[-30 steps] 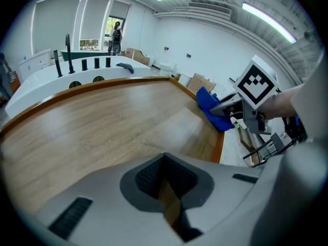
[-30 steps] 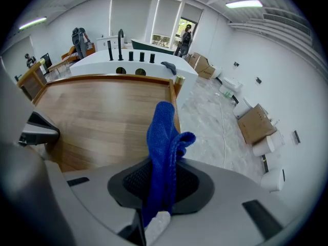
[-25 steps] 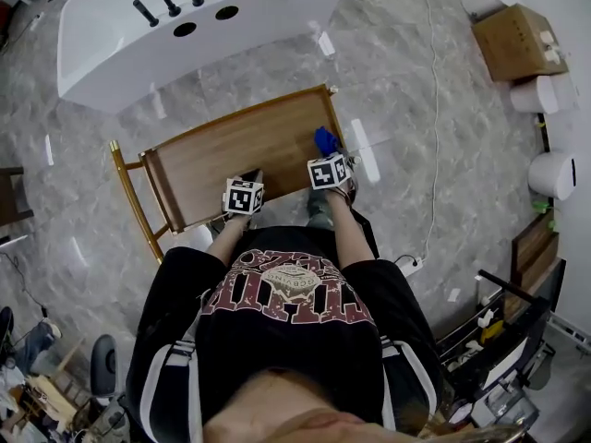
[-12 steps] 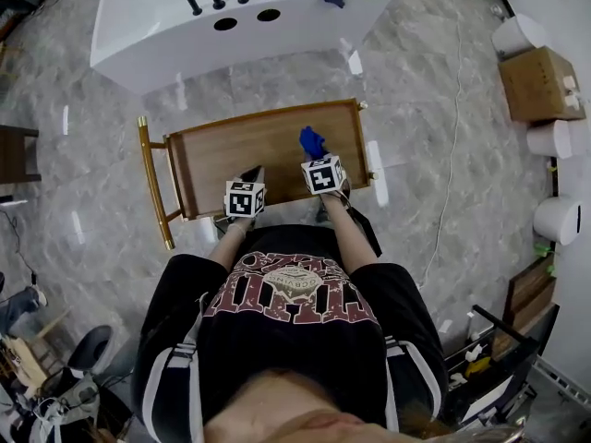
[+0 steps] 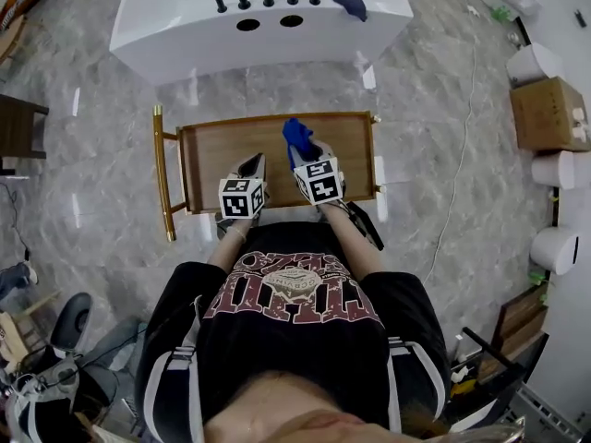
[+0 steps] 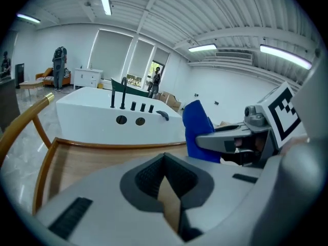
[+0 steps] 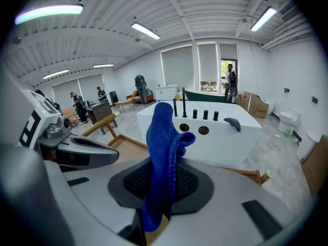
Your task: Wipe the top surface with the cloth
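Observation:
The wooden top (image 5: 222, 150) of a gold-framed cart lies just in front of me. My right gripper (image 5: 301, 151) is shut on a blue cloth (image 5: 295, 134), which stands bunched up between its jaws near the middle of the top. In the right gripper view the cloth (image 7: 163, 137) rises upright out of that gripper (image 7: 164, 181). My left gripper (image 5: 251, 166) hovers over the near left part of the top, jaws together and nothing in them. In the left gripper view (image 6: 165, 163) the cloth (image 6: 197, 129) shows to the right, over the wood (image 6: 87, 160).
Beyond the cart stands a white tub-like unit (image 5: 185, 35) with black taps, two holes and a dark cloth (image 5: 350, 5) on its right end. A cardboard box (image 5: 547, 111) and white cylinders (image 5: 555, 247) line the right wall. A dark stool (image 5: 18, 123) is at far left.
My right gripper has carried the blue cloth leftward, from the top's right edge toward its middle. The left gripper has stayed by the near edge.

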A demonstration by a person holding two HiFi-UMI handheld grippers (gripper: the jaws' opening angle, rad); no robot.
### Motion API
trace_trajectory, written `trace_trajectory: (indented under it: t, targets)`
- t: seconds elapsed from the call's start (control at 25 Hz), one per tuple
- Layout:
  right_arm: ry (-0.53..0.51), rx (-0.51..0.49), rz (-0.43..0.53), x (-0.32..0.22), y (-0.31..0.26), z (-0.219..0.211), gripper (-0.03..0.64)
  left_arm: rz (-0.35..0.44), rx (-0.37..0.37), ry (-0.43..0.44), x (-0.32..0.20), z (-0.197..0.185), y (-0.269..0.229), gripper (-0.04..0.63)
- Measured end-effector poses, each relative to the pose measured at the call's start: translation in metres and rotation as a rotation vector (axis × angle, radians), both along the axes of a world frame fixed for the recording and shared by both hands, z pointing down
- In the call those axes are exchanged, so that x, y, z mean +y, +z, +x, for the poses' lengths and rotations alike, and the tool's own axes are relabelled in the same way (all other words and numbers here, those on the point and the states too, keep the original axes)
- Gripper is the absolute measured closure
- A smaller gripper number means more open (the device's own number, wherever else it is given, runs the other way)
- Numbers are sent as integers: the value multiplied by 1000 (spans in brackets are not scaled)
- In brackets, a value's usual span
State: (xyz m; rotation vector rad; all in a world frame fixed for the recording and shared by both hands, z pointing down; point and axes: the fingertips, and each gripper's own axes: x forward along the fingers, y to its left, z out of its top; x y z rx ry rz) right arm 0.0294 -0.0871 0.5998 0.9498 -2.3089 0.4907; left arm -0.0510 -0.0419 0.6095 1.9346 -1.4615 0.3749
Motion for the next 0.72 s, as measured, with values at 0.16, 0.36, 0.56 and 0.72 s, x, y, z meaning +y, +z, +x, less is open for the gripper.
trace_trajectory:
  t: [0.16,0.36,0.56,0.72]
  targets:
    - [-39,-57,50,2,-29,-18,531,68,-10,-15,-5,-3,-30,548]
    - [-65,-126,84,5,-60,-33,531,149,13,-48,-8,-7,-66,548]
    - [-67,-165,136,4,-92,-38,531,224,15,-56,-10,-11,-96,549]
    - [-63,-190,183,6,-116,-36,531,280,14,-58,-10,-10,-121,549]
